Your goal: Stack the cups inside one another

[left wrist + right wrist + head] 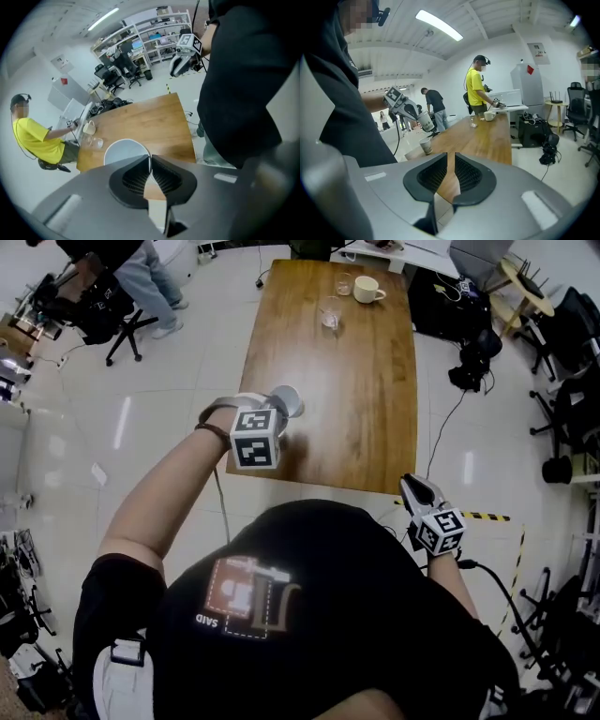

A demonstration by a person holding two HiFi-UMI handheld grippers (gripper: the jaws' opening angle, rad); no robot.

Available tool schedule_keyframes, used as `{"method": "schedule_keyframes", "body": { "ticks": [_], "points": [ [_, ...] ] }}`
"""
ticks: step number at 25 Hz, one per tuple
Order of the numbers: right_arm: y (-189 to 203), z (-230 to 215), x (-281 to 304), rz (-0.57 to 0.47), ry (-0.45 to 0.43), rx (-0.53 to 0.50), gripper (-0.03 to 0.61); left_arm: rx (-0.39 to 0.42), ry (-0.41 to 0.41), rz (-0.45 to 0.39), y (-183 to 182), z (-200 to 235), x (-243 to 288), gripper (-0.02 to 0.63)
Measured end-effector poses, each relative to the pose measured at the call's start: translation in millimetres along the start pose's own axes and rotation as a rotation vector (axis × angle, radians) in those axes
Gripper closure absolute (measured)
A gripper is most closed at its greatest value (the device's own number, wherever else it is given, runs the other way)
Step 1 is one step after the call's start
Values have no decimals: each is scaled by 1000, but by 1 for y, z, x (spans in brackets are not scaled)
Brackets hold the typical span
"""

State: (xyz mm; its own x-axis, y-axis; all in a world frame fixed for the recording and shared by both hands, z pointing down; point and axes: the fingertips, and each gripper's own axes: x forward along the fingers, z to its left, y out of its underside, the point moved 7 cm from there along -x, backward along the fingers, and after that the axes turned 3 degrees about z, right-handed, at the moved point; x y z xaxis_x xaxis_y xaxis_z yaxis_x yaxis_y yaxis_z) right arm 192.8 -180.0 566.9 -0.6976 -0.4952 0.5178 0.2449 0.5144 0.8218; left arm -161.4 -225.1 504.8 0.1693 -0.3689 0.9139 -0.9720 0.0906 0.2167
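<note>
Head view: a paper cup (292, 398) is held by the left gripper (278, 410) above the near left part of the tabletop (356, 409). The right gripper (419, 491) is seen off the near right edge.

Left gripper view: the fingers (136, 176) are clamped on the cup's thin rim wall. The cup is judged light and easily crushed, so a gentle grip is advised.

Right gripper view: the fingers (471, 173) are all but together, with nothing between. A second cup (425, 146) stands near left, beneath the held one.
</note>
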Motion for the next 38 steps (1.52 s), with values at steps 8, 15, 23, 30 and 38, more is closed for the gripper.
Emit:
{"method": "schedule_keyframes", "body": {
  "ticks": [8,15,23,30,38],
  "points": [
    [-28,28,41,39,-67,-63,514,-70,69,91,75,-33,15,594],
    [-35,39,49,61,-59,-77,514,-50,100,64,74,-39,34,592],
    [-30,39,46,79,-51,-69,514,-131,80,22,73,-30,37,497],
    [-41,33,46,21,-56,-60,514,-856,-283,-647,102,18,-75,546],
    [-60,29,51,-52,-88,-47,526,-1518,-269,-1028,155,-77,-43,611]
  ]
}}
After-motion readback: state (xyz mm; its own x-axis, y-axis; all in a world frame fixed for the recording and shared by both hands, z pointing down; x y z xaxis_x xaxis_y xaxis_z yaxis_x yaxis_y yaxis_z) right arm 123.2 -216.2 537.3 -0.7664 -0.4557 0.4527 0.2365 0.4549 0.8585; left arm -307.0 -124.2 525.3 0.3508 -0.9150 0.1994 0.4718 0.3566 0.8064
